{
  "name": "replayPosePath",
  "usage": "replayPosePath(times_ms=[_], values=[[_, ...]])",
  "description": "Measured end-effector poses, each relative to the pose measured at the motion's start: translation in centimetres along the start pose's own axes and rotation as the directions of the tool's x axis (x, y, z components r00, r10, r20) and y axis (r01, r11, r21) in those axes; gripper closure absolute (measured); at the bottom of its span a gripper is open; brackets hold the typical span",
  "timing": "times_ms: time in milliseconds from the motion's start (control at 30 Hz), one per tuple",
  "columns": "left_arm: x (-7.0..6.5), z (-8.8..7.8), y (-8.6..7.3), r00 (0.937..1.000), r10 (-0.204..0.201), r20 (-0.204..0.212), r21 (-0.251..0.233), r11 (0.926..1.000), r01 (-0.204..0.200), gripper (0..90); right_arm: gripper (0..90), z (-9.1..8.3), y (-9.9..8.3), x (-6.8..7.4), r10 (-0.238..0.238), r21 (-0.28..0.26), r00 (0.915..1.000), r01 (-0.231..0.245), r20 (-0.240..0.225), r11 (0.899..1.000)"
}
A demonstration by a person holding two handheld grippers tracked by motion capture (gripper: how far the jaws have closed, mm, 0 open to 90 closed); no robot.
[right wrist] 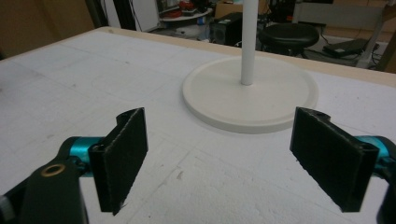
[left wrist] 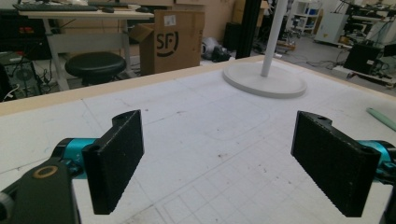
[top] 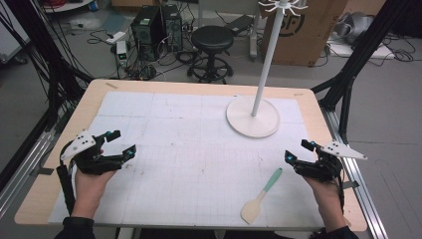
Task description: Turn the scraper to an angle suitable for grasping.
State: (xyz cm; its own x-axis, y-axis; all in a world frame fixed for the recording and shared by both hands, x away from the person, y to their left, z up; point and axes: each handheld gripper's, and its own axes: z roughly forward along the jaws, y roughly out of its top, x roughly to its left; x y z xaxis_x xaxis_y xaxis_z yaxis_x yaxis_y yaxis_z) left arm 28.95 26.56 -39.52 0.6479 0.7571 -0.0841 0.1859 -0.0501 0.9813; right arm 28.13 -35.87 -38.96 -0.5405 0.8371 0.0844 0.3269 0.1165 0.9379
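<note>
The left gripper sits at the left side of the table, held in the person's left hand, with its 2 black jaws spread wide and nothing between them; in the left gripper view the pads frame bare white mat. The right gripper sits near the right edge, held in the right hand, and it too is released, jaws wide apart over the mat in the right gripper view. A spatula with a cream blade and a pale green handle lies flat on the mat near the front edge, just left of the right gripper and apart from it, blade toward the person, handle angled toward the far right. Its green handle tip shows at the right edge of the left gripper view. A white stand with a round flat base and a tall upright pole stands on the far right part of the table, ahead of the right gripper. Beyond the table, a black stool, a cardboard box and computer towers sit on the floor among cables.
</note>
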Motion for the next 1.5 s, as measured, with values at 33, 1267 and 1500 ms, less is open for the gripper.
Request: replayPosePath(times_ms=[33, 1267, 1500], values=[[0.1, 0.0, 0.0, 1.0, -0.001, -0.004, -0.001, 1.0, 0.001, 17.7, 22.0, 0.0, 0.0, 0.0, 0.003, 0.007, 1.0, -0.003, 0.003, 1.0], [0.4, 0.0, -0.6, 0.9996, -0.026, 0.013, 0.017, 0.9995, 0.026, 20.4, 90.0, 4.2, -4.3, 1.3, -0.033, 0.42, 0.9975, 0.056, -0.063, 0.906], [0.5, 0.2, -0.8, 0.9995, -0.029, 0.013, 0.03, 0.9991, 0.029, 20.8, 90.0, 6.7, -3.4, 2.4, -0.061, 0.429, 0.9942, 0.093, -0.088, 0.899]])
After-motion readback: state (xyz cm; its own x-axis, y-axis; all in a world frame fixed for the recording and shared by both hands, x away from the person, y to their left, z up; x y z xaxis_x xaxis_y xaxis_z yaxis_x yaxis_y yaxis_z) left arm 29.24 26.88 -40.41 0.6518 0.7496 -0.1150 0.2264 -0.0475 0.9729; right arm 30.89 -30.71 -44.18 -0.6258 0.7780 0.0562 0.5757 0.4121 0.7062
